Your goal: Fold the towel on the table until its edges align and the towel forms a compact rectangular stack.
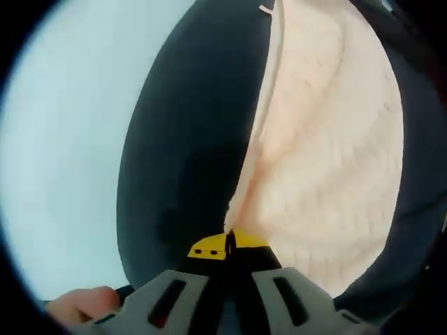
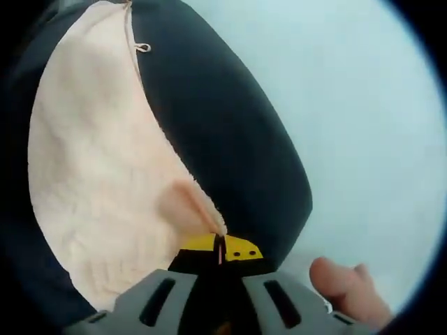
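We grip the peach towel (image 1: 328,153) by two corners, left gripper (image 1: 229,244) and right gripper (image 2: 219,248) jaws clenched on it, lifting it over the dark table (image 1: 188,153) to fold.

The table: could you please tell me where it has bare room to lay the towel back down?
Bare dark table lies beside the towel in the left gripper view, bordered by the pale floor. The right gripper view shows a similar bare band. Both grippers, left and right, pinch towel corners.
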`<state>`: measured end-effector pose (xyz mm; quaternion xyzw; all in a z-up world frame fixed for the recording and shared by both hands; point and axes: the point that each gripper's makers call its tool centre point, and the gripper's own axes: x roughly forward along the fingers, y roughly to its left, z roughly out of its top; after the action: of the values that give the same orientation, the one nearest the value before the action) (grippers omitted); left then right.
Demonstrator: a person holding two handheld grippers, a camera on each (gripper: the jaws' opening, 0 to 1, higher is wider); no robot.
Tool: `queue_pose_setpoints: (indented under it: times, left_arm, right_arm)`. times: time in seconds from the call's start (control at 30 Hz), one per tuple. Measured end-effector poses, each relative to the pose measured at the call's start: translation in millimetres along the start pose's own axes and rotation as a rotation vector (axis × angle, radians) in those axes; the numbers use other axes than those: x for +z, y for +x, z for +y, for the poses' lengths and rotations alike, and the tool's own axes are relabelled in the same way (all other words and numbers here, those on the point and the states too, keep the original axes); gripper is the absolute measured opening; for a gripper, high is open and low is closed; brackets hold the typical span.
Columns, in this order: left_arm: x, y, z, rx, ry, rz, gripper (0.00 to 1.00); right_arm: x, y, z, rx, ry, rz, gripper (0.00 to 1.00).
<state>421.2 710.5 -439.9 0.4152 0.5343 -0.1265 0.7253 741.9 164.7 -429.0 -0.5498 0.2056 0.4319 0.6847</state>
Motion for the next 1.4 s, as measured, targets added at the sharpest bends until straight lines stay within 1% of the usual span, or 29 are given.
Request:
queue_pose_setpoints:
  times: [0.03, 0.27, 0.4, 0.47, 0.5, 0.53, 0.57, 0.6, 0.63, 0.67, 0.7, 0.73, 0.77, 0.8, 0.87, 0.9, 0.97, 1.0, 1.03, 1.1, 1.13, 1.17, 1.2, 1.23, 1.27, 1.3, 1.33, 1.37, 1.4]
  left_arm:
    - [1.4, 0.9, 4.1, 0.013, -0.014, -0.005, 0.00]
    - [2.6, 9.4, 9.1, -0.008, -0.057, -0.016, 0.00]
    - [1.5, 15.9, 5.1, -0.030, -0.080, -0.029, 0.00]
    - [3.8, 21.8, -1.8, -0.046, -0.094, -0.058, 0.00]
    - [5.2, 20.5, -0.9, -0.032, -0.079, -0.069, 0.00]
    - [9.7, 17.2, 10.1, 0.016, -0.078, -0.104, 0.00]
    - [14.0, 9.1, 15.7, 0.037, -0.074, -0.152, 0.07]
    - [18.4, -1.7, 15.5, 0.046, -0.076, -0.220, 0.19]
    - [19.0, -12.1, 24.0, 0.079, -0.100, -0.269, 0.35]
    - [14.4, -23.6, 32.6, 0.125, -0.133, -0.277, 0.49]
    - [6.7, -32.7, 36.2, 0.155, -0.147, -0.253, 0.47]
    - [0.7, -37.4, 41.7, 0.182, -0.120, -0.238, 0.42]
    - [-3.1, -43.1, 42.7, 0.202, -0.096, -0.232, 0.40]
    - [-2.4, -47.2, 43.3, 0.210, -0.116, -0.250, 0.41]
    - [8.2, -56.7, 35.5, 0.183, -0.199, -0.339, 0.39]
    - [14.4, -59.8, 27.3, 0.166, -0.194, -0.374, 0.39]
    - [23.8, -61.7, 14.0, 0.168, -0.175, -0.401, 0.39]
    - [35.7, -60.5, 3.2, 0.143, -0.174, -0.449, 0.38]
    - [46.1, -58.5, -9.3, 0.107, -0.165, -0.483, 0.38]
    - [60.1, -49.9, -19.8, 0.075, -0.222, -0.530, 0.39]
    - [61.9, -42.5, -21.8, 0.063, -0.267, -0.532, 0.39]
    - [61.1, -33.3, -26.2, 0.034, -0.313, -0.524, 0.38]
    - [56.0, -24.9, -31.3, 0.013, -0.324, -0.491, 0.39]
    - [49.6, -20.7, -31.5, 0.027, -0.321, -0.466, 0.39]
    - [46.5, -20.2, -30.6, 0.050, -0.327, -0.468, 0.39]
    - [44.1, -23.8, -28.0, 0.081, -0.352, -0.494, 0.39]
    - [41.7, -28.7, -28.9, 0.095, -0.406, -0.517, 0.38]
    - [38.4, -33.1, -31.6, 0.100, -0.460, -0.533, 0.38]
    - [39.0, -39.5, -39.0, 0.097, -0.456, -0.564, 0.38]
  right_arm:
    - [-0.2, 3.4, -3.4, 0.000, 0.004, 0.003, 0.00]
    - [-0.7, 10.2, -3.8, 0.012, 0.020, 0.018, 0.00]
    - [-2.3, 15.2, -2.1, 0.011, 0.042, 0.034, 0.00]
    - [-9.1, 21.0, 8.0, 0.052, 0.037, 0.059, 0.00]
    - [-12.8, 21.4, 15.3, 0.073, 0.041, 0.068, 0.01]
    - [-13.7, 19.6, 22.3, 0.103, 0.037, 0.062, 0.02]
    - [-14.1, 18.0, 23.2, 0.112, 0.033, 0.056, 0.02]
    - [-14.8, 14.9, 21.2, 0.110, 0.032, 0.050, 0.04]
    - [-16.1, 12.2, 18.1, 0.112, 0.035, 0.049, 0.06]
    - [-18.6, 9.4, 13.8, 0.105, 0.054, 0.055, 0.08]
    - [-21.4, 6.8, 7.7, 0.095, 0.067, 0.062, 0.10]
    - [-24.0, 4.3, 1.6, 0.088, 0.066, 0.060, 0.13]
    - [-26.2, 2.5, -6.5, 0.068, 0.070, 0.054, 0.17]
    - [-28.2, 0.8, -15.9, 0.041, 0.081, 0.046, 0.23]
    - [-31.1, -3.2, -37.7, -0.031, 0.176, 0.017, 0.29]
    - [-33.3, -5.9, -45.1, -0.053, 0.204, 0.009, 0.28]
    - [-37.1, -11.1, -51.6, -0.080, 0.235, 0.008, 0.17]
    - [-36.7, -14.5, -49.5, -0.078, 0.236, -0.002, 0.11]
    - [-33.0, -14.9, -45.9, -0.073, 0.252, -0.023, 0.09]
    - [-13.5, -12.4, -24.5, -0.006, 0.325, -0.123, 0.09]
    - [-13.3, -10.5, -6.5, 0.054, 0.359, -0.107, 0.10]
    - [-24.9, -10.6, 8.3, 0.081, 0.386, -0.017, 0.10]
    - [-39.8, -12.7, 14.0, 0.073, 0.386, 0.079, 0.10]
    - [-47.6, -16.1, 14.8, 0.062, 0.392, 0.114, 0.08]
    - [-47.2, -21.0, 15.6, 0.059, 0.454, 0.091, 0.08]
    - [-40.4, -27.6, 17.4, 0.072, 0.530, 0.030, 0.08]
    - [-37.2, -37.3, 17.6, 0.089, 0.598, -0.015, 0.09]
    - [-39.2, -47.3, 17.1, 0.097, 0.642, -0.035, 0.09]
    - [-40.0, -56.1, 20.3, 0.109, 0.634, -0.060, 0.09]
